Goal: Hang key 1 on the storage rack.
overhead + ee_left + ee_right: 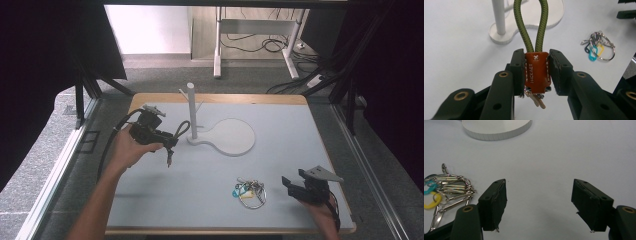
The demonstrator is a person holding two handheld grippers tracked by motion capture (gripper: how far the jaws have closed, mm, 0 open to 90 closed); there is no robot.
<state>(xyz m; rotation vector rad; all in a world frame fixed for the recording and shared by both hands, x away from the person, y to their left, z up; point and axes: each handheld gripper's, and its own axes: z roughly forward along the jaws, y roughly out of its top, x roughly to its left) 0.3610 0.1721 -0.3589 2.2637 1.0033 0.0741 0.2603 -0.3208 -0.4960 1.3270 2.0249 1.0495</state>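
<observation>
In the left gripper view, the left hand-held gripper (537, 72) clamps a stitched leather key fob (537, 71); the right hand-held gripper (539, 205) gapes.

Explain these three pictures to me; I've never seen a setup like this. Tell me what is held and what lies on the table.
A person holds a two-jaw gripper in each hand. One camera looks down from above; one rides on each gripper.

The left gripper is shut on a brown leather key fob with a green rope loop and keys hanging below. The right gripper is open and holds nothing.

On the pale grey table stand a white peg stand with a round base and, near the right gripper, a bunch of metal key rings with coloured tags.
</observation>
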